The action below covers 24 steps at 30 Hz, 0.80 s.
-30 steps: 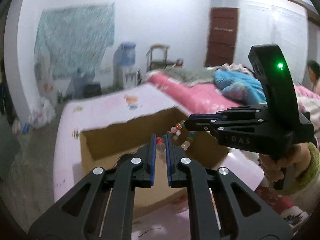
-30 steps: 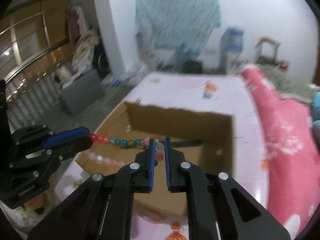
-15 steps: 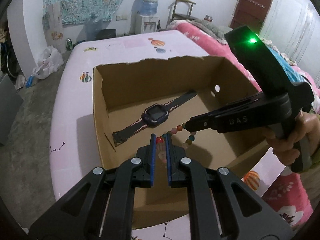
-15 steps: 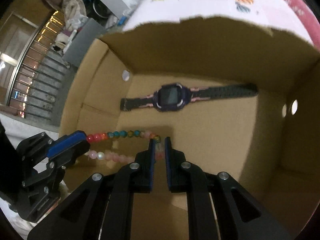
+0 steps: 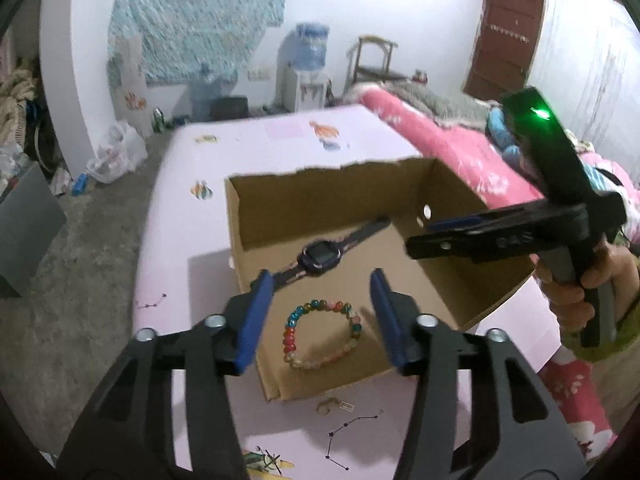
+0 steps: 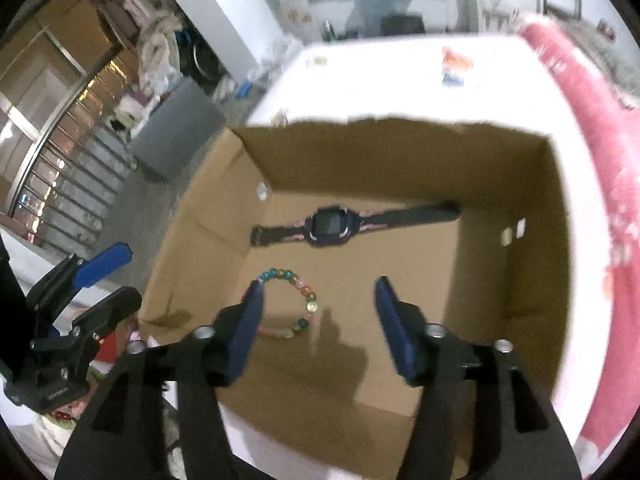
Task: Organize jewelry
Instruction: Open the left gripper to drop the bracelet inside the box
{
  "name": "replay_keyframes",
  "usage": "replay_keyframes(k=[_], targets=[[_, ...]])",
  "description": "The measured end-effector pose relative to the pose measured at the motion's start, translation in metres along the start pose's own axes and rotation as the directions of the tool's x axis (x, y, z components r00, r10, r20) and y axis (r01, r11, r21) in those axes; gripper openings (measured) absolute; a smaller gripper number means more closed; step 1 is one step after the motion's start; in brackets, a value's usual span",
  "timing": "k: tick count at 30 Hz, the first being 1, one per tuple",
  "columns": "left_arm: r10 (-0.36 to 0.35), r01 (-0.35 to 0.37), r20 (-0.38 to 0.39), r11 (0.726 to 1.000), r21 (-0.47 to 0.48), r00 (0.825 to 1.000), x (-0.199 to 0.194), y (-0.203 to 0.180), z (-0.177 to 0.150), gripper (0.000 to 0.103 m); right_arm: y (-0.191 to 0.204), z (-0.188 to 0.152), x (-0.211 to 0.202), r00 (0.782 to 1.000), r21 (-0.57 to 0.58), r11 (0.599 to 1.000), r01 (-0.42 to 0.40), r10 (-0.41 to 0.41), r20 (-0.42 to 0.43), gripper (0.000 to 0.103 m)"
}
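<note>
Pink tablecloth [image 5: 188, 232] | box [image 5: 320, 184]: bracelet [image 5: 322, 334], watch [image 5: 320, 258] | left tongs [image 5: 320, 300], right tongs [image 6: 318, 304] opening, nothing pinched

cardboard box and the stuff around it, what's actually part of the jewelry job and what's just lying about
Part of the job:
- multicoloured bead bracelet, on the box floor
- dark purple wristwatch, laid flat in the box
- open brown cardboard box

Lying about:
- small ring-shaped trinket with a tag on the pink table
- blue water dispenser
- pink bedding

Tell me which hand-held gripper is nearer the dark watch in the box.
Probably right. The right hand-held gripper hangs over the box's middle, beside the watch; the left hand-held gripper stays near the front wall, above the bracelet.
</note>
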<state>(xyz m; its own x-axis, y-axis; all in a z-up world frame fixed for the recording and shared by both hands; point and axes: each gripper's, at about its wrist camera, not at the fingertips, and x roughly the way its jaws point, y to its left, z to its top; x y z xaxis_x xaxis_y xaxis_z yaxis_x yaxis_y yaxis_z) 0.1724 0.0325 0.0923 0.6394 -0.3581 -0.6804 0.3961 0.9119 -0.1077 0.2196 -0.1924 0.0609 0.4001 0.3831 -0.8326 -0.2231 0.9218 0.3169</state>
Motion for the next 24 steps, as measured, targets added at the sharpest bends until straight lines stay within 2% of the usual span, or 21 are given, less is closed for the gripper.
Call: replay_keyframes(k=[1,5,9,16,19,24], targets=[[0.002,-0.002,0.009,1.000,-0.002,1.000,-0.005,-0.001,-0.001,0.054,0.003,-0.004,-0.010,0.999,-0.011,1.000,0.018,-0.017,0.030,0.067],[0.011,-0.011,0.021,1.000,-0.007,1.000,-0.017,-0.007,-0.008,0.063,0.016,-0.017,-0.038,0.991,-0.042,0.997,0.069,-0.063,0.117,0.074],[0.045,-0.046,0.035,0.999,0.014,0.998,-0.026,-0.013,-0.015,0.070,0.023,-0.030,-0.056,0.983,-0.054,0.994,0.096,-0.086,0.160,0.079],[0.049,-0.050,0.055,0.999,0.019,0.997,-0.037,-0.018,-0.022,0.083,0.042,-0.056,-0.076,0.963,-0.078,0.984,0.159,-0.137,0.232,0.090],[0.057,-0.059,0.054,0.998,0.023,0.997,-0.037,-0.021,-0.026,0.084,0.044,-0.065,-0.083,0.954,-0.067,0.982,0.174,-0.152,0.257,0.091],[0.071,-0.071,0.039,0.997,0.023,0.997,-0.034,-0.022,-0.035,0.086,0.038,-0.086,-0.091,0.953,-0.024,0.988,0.150,-0.138,0.269,0.091]])
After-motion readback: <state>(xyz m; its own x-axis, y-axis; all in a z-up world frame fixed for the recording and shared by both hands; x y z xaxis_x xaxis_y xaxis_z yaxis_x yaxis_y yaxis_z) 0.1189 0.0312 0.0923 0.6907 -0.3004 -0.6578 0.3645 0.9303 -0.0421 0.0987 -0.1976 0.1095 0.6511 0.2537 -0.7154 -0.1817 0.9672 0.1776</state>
